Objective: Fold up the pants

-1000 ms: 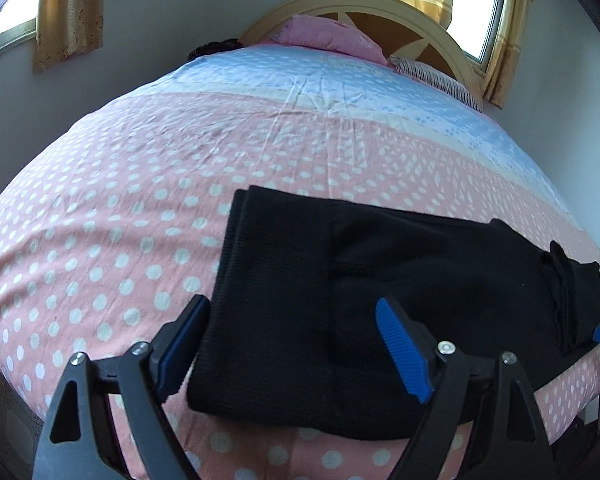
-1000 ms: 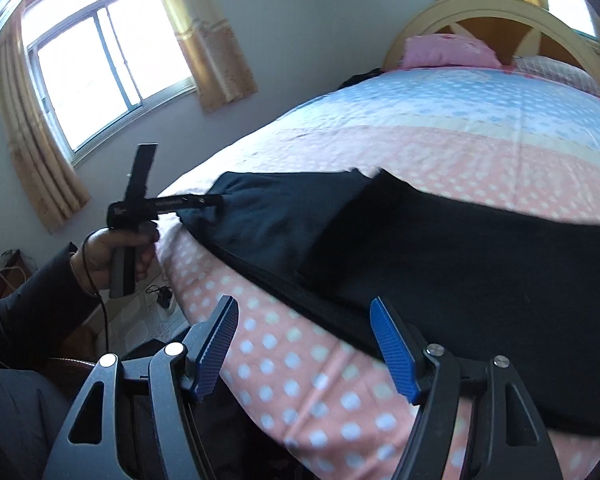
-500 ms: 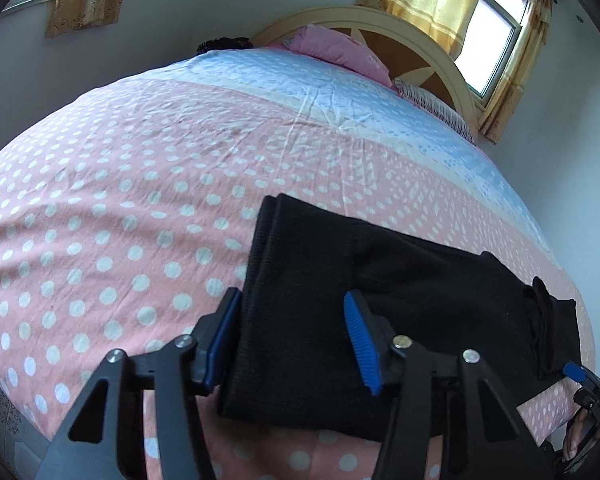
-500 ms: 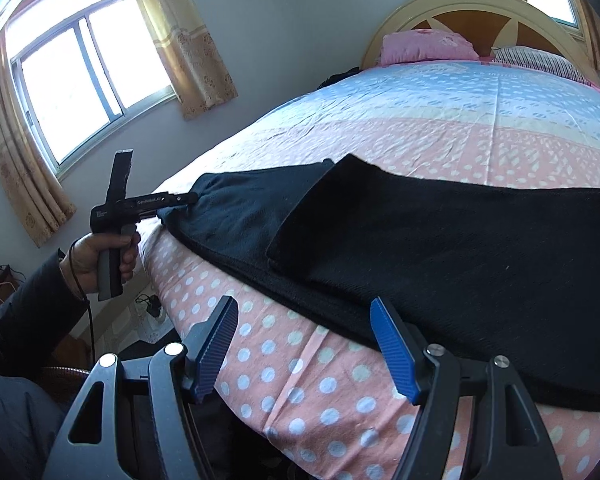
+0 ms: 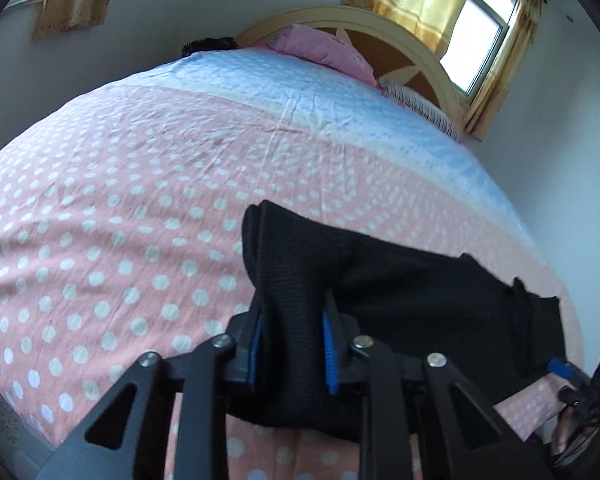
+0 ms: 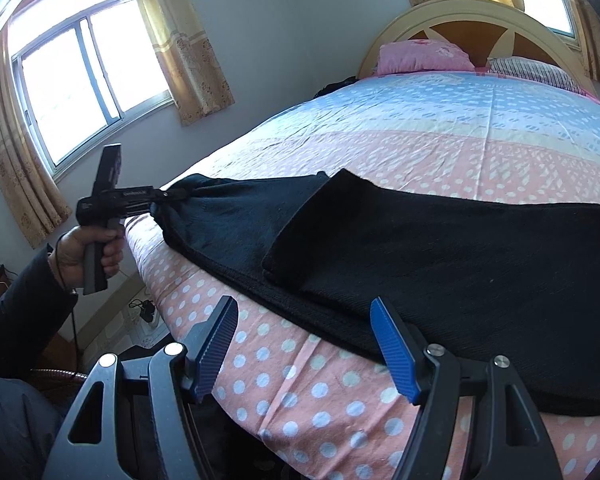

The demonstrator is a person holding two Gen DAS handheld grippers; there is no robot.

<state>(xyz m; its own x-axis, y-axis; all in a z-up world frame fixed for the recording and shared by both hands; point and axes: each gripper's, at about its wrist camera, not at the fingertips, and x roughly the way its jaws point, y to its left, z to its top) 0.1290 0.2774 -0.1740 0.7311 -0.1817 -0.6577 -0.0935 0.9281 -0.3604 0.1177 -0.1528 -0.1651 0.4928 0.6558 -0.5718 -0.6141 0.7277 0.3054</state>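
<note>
Pants [image 6: 440, 248] black, knitted, half-folded (corner bunched).

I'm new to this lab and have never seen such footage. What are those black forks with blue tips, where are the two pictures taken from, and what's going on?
They are two hand-held grippers, each with a camera looking along its fingers. The left camera shows the left gripper closing on one end of the black pants, bunched between its blue pads. The right camera shows the right gripper open, holding nothing, at the near edge of the polka-dot bedspread. The pants lie partly folded there. It also catches the person's hand gripping the left tool.
</note>
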